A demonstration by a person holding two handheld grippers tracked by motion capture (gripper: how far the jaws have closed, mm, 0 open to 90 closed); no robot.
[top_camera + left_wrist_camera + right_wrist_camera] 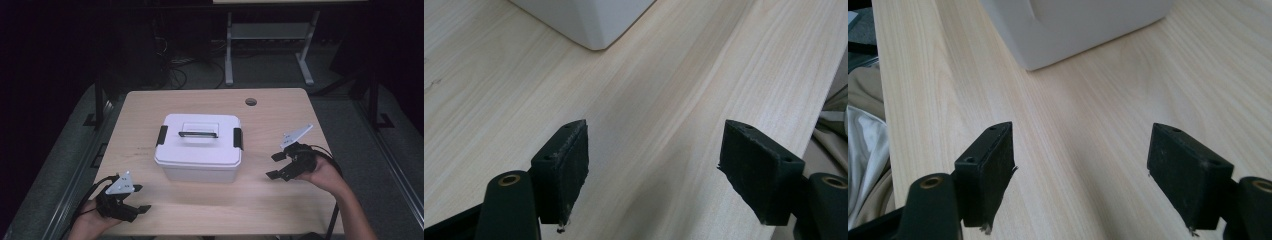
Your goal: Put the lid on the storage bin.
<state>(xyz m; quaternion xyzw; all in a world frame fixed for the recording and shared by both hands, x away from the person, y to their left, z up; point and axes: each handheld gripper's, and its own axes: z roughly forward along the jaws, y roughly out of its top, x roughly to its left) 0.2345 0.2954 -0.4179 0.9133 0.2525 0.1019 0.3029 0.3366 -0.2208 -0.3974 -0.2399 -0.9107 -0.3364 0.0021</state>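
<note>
Two grippers frame a white storage box (199, 147) on your light wooden table (280, 205), and neither one touches it. The box sits near the middle of the tabletop, its lid on, a recessed handle (198, 131) on top and a black latch on each short side: one at the left (161, 135), one at the right (237, 138).

Your left gripper (138, 204) hovers near the table's front left corner, well apart from the box and pointing toward the right. Its jaws stand wide apart with nothing between them; in the left gripper view (654, 170) you see bare wood grain in the gap and a lower corner of the box (584, 22) farther ahead, at the top of the frame.

Your right gripper (275, 165) is held to the right of the box, near it but clear of it, jaws aimed leftward at the box's right end. These jaws are also spread wide and hold nothing. The right gripper view (1080, 167) shows the same open span over bare tabletop, with the box's white wall and a bottom corner (1073, 30) ahead.

A round cable hole (251, 102) sits near the table's far edge, behind the box.
</note>
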